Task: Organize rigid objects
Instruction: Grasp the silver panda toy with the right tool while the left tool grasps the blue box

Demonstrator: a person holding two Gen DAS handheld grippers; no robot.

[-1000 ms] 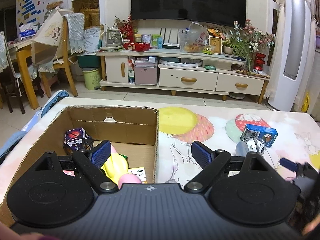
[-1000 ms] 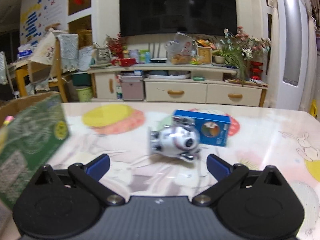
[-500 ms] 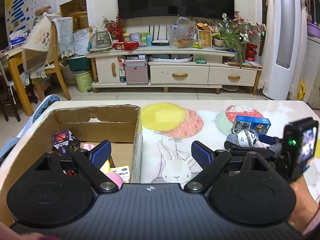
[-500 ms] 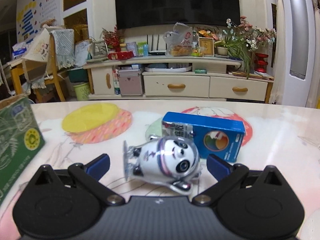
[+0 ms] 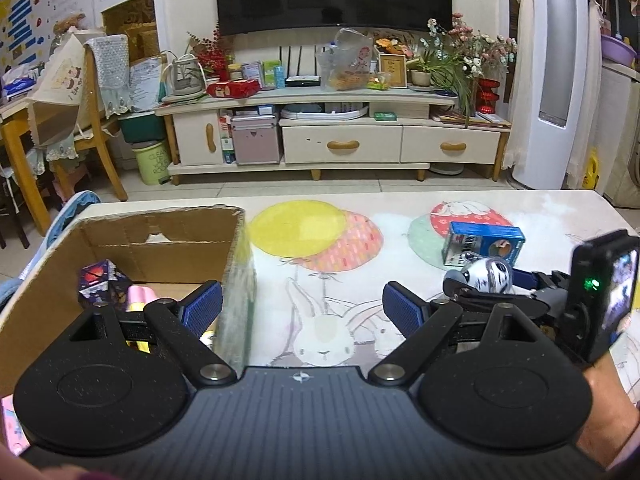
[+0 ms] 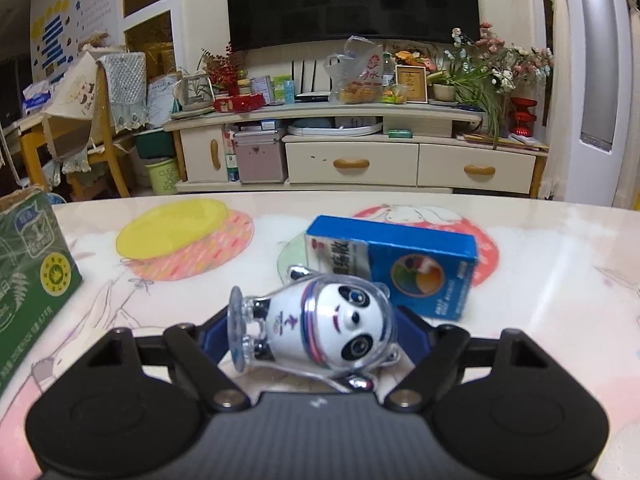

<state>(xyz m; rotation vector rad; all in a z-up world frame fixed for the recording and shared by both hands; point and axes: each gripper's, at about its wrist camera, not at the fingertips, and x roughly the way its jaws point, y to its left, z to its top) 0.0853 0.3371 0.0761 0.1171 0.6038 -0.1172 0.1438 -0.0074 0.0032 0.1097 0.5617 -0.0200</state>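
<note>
A white panda figurine in a clear shell lies on its side between the fingers of my right gripper, which is shut on it. It also shows in the left wrist view, held by the right gripper. A blue carton lies just behind it on the table. My left gripper is open and empty, straddling the right wall of a cardboard box. The box holds a dark patterned cube and pink and yellow items.
The table top has a printed balloon and rabbit cover. The green printed outer side of the box stands at the left in the right wrist view. A TV cabinet and a chair stand beyond the table.
My right gripper has moved forward around the panda figurine and closed on it. My left gripper has shifted right, from over the box interior to astride its right wall.
</note>
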